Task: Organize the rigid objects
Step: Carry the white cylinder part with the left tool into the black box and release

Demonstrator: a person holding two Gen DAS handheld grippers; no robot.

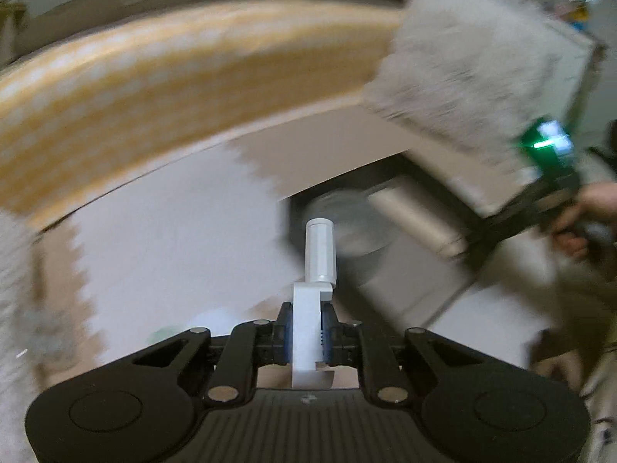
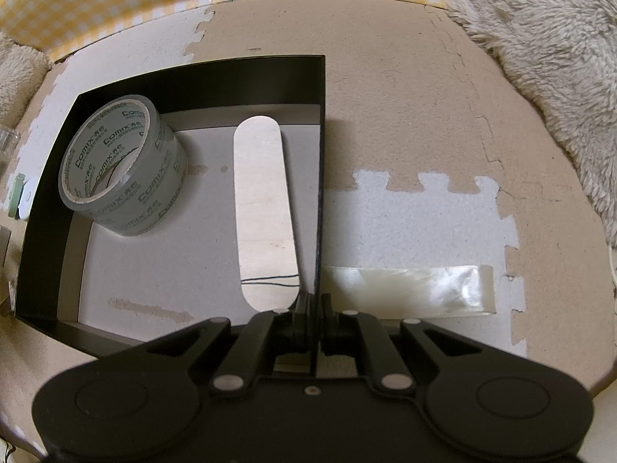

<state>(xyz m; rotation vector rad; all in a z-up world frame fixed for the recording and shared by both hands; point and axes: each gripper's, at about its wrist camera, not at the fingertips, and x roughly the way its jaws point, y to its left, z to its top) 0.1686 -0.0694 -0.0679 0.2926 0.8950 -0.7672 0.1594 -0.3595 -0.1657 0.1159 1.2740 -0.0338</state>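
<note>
My left gripper (image 1: pixel 306 332) is shut on a white plastic part (image 1: pixel 310 308) with a cylinder on top, held upright above the floor mat; the view is motion-blurred. Ahead of it sits the black box (image 1: pixel 424 171) with a tape roll (image 1: pixel 347 227) and a wooden stick (image 1: pixel 416 220) inside. My right gripper (image 2: pixel 317 328) is shut on the near right wall of the black box (image 2: pixel 42 193). Inside lie a grey Comix tape roll (image 2: pixel 123 166) at the left and a flat wooden stick (image 2: pixel 264 208) along the right wall.
Beige and white foam puzzle mats (image 2: pixel 405 108) cover the floor. A strip of clear tape (image 2: pixel 408 285) lies right of the box. A fluffy blanket (image 2: pixel 547 58) lies at the far right, yellow checked cloth (image 2: pixel 115 4) at the back. Small items (image 2: pixel 19 196) lie left of the box.
</note>
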